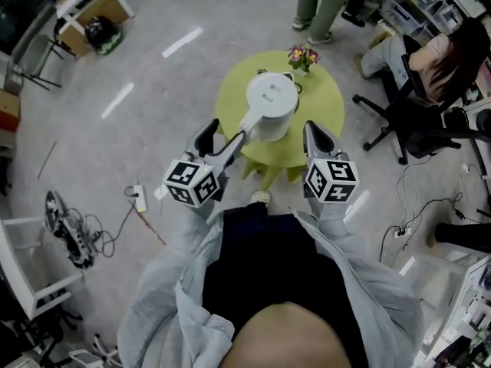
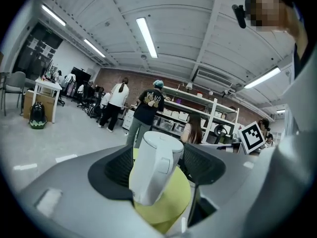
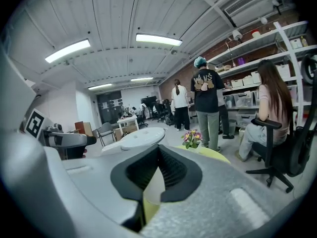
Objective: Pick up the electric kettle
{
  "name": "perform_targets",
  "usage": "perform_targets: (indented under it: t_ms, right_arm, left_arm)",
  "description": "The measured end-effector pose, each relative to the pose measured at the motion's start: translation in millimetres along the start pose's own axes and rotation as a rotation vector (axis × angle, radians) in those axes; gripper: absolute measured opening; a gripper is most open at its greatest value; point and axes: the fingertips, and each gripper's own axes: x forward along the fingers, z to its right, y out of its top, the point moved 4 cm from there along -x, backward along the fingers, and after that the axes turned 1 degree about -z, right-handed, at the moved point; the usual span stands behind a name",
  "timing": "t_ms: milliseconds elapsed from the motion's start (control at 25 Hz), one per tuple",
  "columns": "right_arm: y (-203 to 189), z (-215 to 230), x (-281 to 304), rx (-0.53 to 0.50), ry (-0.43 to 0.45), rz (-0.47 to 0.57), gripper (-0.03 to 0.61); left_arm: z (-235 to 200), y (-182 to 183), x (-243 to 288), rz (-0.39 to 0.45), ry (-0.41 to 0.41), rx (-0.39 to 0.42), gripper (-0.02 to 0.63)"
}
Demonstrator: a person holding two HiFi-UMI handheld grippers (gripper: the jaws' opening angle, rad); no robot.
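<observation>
Kettle [image 1: 270, 102] stands upright on the round yellow-green bench [image 1: 326, 102], lid on, w/ a small pot of flowers [image 1: 303, 55] just behind it near the far rim. What matters for the pick: the handle [image 2: 151, 170] sits on the near-left side of the body, i.e. facing the L tongs [image 1: 222, 140], and it runs top to bottom, same as the kettle's own long axis. In the left gripper view the handle fills the middle of the gap. The dark ribbed pads [image 2: 116, 165] are spread wide on either side w/ clear space both ways, so they're lined up on it, not pinching, nothing held. Can't tell if the tips already reach past the handle or stop just short; in the head view they look right at it. L tongs point roughly level, so the gap meets the upright handle squarely. R tongs [image 1: 318, 138] are off to the kettle's near-right, beside the body, not around any part. The right gripper view shows their pads parted in a narrower V, empty, w/ a sliver of pale kettle wall seen through the gap and the lid edge above. So L is the nearer hand and the obvious one; R faces only smooth round wall, prob too wide to grab. Judgement: final approach, kettle not yet lifted. Next move needs L a touch further in, then a squeeze on the handle. Risk: a low or off-centre grip lets the body swing when raised.
</observation>
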Motion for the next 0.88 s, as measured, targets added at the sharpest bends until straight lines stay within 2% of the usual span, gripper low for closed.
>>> perform_targets:
  t_ms: [240, 480, 880]
  right_arm:
    - [-9, -1, -9, 0.008, -0.057, -0.007, 0.002]
    - [-16, -1, -20, 0.0, -0.098, -0.038, 0.002]
    - [-25, 1, -20, -0.03, -0.107, -0.125, 0.002]
  left_arm:
    - [1, -8, 11, -0.018, -0.078, -0.009, 0.335]
    - [7, -33, 25, -0.091, -0.131, -0.036, 0.348]
    - [10, -63, 57, -0.18, -0.1, 0.094, 0.335]
